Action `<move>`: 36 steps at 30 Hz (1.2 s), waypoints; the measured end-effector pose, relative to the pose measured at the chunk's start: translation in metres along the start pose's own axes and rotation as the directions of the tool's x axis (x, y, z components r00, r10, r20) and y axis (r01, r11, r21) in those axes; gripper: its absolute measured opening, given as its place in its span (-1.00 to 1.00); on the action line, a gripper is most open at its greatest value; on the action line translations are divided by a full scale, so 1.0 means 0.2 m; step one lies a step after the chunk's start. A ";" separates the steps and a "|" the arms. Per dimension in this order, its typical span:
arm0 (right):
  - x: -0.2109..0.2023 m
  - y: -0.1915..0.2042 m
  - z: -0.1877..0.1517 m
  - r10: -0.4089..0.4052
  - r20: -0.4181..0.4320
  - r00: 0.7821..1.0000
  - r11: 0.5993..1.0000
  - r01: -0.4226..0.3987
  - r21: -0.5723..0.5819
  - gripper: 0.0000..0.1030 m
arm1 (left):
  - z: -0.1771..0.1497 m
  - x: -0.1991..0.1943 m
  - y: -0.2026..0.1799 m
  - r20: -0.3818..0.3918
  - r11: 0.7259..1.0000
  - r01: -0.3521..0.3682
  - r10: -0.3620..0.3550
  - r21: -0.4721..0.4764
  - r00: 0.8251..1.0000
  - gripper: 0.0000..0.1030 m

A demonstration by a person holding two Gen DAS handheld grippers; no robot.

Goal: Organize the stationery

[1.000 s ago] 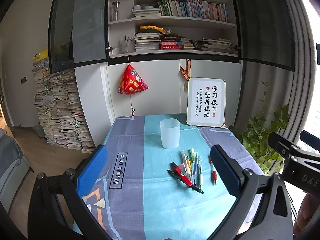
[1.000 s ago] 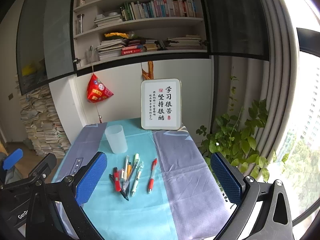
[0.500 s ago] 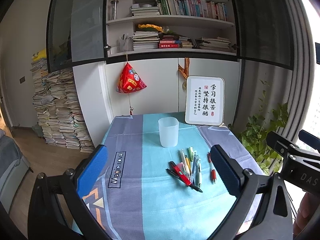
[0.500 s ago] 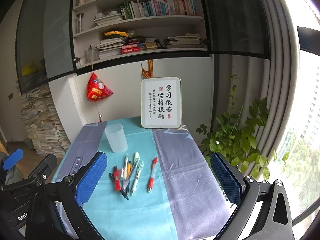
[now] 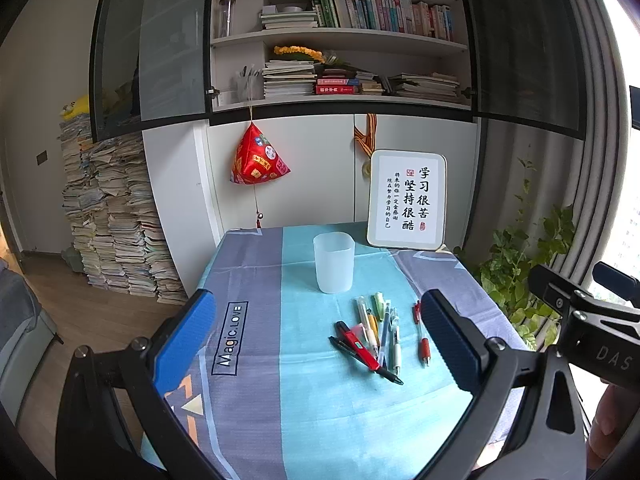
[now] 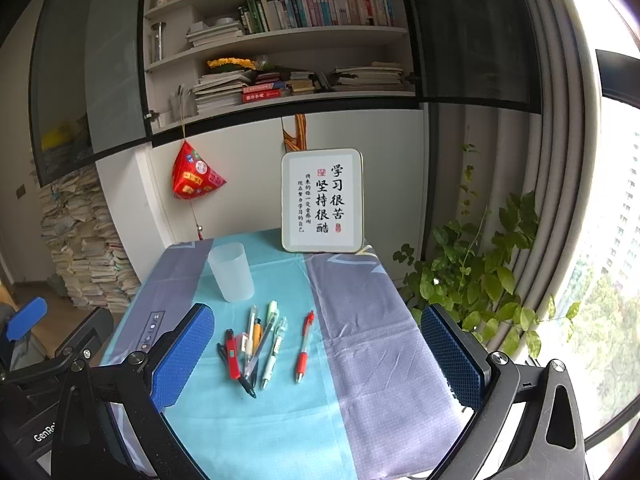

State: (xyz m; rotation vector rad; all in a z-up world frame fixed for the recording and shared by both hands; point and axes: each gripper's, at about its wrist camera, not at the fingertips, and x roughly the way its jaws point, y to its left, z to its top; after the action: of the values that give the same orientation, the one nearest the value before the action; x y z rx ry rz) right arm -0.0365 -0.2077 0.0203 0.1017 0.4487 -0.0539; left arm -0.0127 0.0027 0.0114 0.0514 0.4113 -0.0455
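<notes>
Since a second ago both views have crept slightly closer to the worktop (image 5: 320, 420), so the cup and pens sit a little lower in each frame; nothing on the cloth has shifted. Left gripper (image 5: 316, 344) fills the bottom of its view with its jaws wide apart and nothing between them; right gripper (image 6: 318, 354) is likewise at the bottom of its view, jaws wide apart and empty. In the left view the right gripper's black frame shows at the right edge, and part of a hand (image 5: 608, 424) at the lower right. Both hang above the near edge of the worktop, clear of everything on it. At centre frame lies a loose cluster of pens (image 5: 374, 334), overlapping each other on the turquoise band of the cloth, with a red pen (image 5: 421, 334) just beside them to the right, apart from the heap. Beyond the pens, a translucent cup (image 5: 334, 262) stands upright and empty. Farther back, right of centre, a framed sign (image 5: 407, 199) leans at the far edge of the worktop. Behind it are white cabinets, a hanging red ornament (image 5: 258, 162), and bookshelves (image 5: 340, 36) across the top.
</notes>
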 end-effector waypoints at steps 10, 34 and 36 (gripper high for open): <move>0.03 0.01 -0.04 0.002 -0.013 1.000 1.000 -0.002 -0.004 1.00 | -0.02 0.01 0.01 -0.011 1.000 0.006 -0.006 -0.006 1.000 0.98; 0.10 0.01 -0.02 -0.005 -0.051 0.999 1.000 0.004 -0.016 1.00 | -0.02 0.09 0.03 -0.037 1.000 0.009 -0.009 -0.017 0.999 0.98; 0.11 0.01 -0.01 -0.006 -0.057 0.998 1.000 0.005 -0.017 1.00 | -0.02 0.10 0.03 -0.041 1.000 0.008 -0.009 -0.017 0.999 0.98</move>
State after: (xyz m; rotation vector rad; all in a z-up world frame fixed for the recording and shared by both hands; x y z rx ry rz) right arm -0.0178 -0.2057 0.0089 0.0853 0.5061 -0.0524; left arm 0.0047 0.0089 -0.0001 0.0343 0.4531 -0.0496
